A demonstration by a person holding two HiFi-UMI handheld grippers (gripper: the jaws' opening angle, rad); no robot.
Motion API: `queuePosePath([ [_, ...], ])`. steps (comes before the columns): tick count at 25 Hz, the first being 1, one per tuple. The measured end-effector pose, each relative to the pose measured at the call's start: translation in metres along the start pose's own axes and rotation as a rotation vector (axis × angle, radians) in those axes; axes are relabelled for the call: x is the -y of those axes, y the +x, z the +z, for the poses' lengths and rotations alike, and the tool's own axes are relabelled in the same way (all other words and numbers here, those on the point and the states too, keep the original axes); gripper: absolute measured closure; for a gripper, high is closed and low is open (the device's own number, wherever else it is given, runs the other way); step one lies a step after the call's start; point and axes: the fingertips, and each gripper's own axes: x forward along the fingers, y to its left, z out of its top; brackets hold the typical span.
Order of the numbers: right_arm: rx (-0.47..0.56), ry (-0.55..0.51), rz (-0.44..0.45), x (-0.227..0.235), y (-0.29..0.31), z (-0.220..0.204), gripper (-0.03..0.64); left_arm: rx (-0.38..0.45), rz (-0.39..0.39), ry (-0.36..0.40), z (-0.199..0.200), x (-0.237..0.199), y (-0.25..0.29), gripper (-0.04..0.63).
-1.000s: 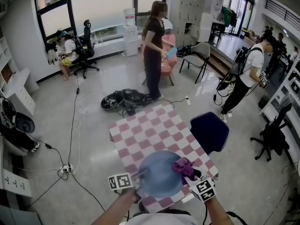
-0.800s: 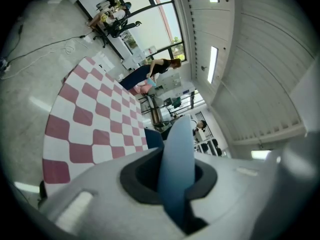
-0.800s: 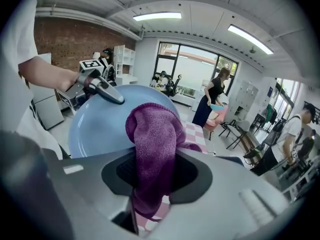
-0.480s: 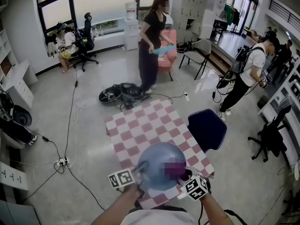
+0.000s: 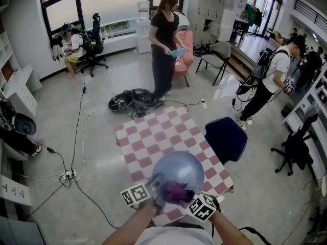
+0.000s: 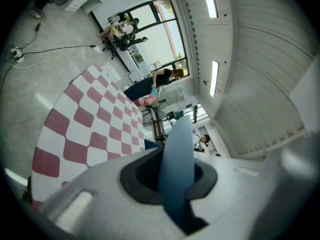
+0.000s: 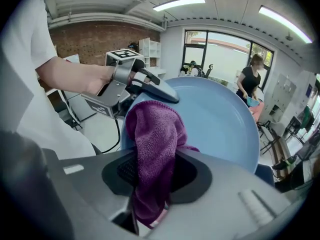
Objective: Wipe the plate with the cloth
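A table (image 5: 153, 137) covered in a red-and-white checked cloth is seen on a grey floor, with a dark blue chair (image 5: 227, 139) just beside its right edge. Beyond the far edge a black device (image 5: 130, 100) lies on the floor among loose cables, and a person in black (image 5: 164, 40) is standing past it with something light blue in hand. A seated person (image 5: 69, 45) is seen by the windows at the far left, and another person in a white shirt (image 5: 271, 75) is standing well off to the right. Nothing is placed between the grippers and the plate. The blue plate (image 5: 179, 168) is held over the near end of the table; its near rim is clamped edge-on between the jaws of the left gripper (image 5: 155, 187), as is shown in the left gripper view. The purple cloth (image 5: 176, 192) is pinched in a bunch between the jaws of the right gripper (image 5: 186, 197), and its free end is pressed against the near part of the plate's face, close beside the spot where the rim is gripped. In the right gripper view the plate's face is turned toward that gripper, and only the cloth is seen on it.
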Motion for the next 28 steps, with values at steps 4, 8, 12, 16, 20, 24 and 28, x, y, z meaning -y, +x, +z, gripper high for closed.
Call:
queuePosePath([
  [4, 0.051, -0.041, 0.055, -0.02, 0.001, 0.022, 0.491, 0.001, -0.006, -0.018, -0.01, 0.007, -0.001, 0.557],
  [8, 0.107, -0.021, 0.086, -0.027, -0.001, 0.04, 0.491, -0.007, -0.023, -0.011, -0.022, 0.016, -0.002, 0.557],
  [12, 0.136, 0.009, 0.09, -0.026, -0.001, 0.044, 0.489, -0.007, -0.027, 0.0, -0.024, 0.019, -0.004, 0.557],
  [16, 0.069, 0.013, 0.11, -0.031, 0.0, 0.028, 0.491, -0.016, -0.017, 0.03, -0.026, 0.017, -0.007, 0.557],
  [20, -0.001, -0.04, 0.065, -0.025, -0.003, -0.001, 0.491, -0.012, 0.0, 0.025, -0.03, 0.008, -0.013, 0.557],
  [24, -0.046, -0.028, -0.021, -0.003, -0.012, -0.031, 0.491, -0.017, -0.001, 0.022, -0.029, 0.003, -0.018, 0.557],
  [28, -0.081, -0.004, -0.132, 0.032, -0.029, -0.053, 0.491, -0.043, -0.01, 0.027, -0.031, 0.007, -0.02, 0.557],
])
